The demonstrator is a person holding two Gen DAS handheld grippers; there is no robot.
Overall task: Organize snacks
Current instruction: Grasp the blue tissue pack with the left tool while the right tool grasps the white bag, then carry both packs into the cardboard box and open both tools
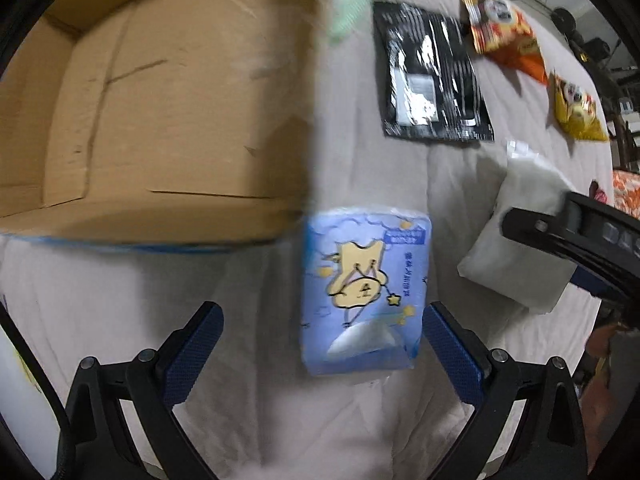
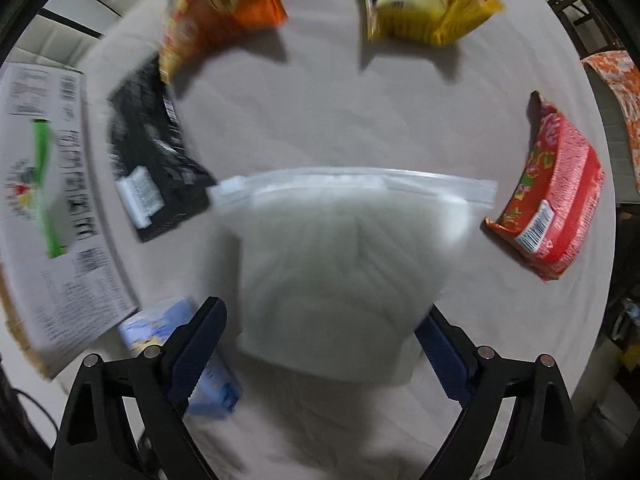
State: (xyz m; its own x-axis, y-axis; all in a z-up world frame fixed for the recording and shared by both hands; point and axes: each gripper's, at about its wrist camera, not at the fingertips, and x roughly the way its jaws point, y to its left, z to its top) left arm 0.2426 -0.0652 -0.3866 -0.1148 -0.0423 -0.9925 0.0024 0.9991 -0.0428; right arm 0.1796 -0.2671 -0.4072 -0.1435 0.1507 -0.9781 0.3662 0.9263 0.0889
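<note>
Zip bag (image 2: 340,264) on beige cloth (image 2: 320,120)

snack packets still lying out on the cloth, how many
6, though some may be hidden: orange bag and yellow bag at the far edge, red packet right, black packet left, blue packet by the cardboard box, white zip bag centre.

Dim, motion-blurred, fisheye-warped edges
</note>
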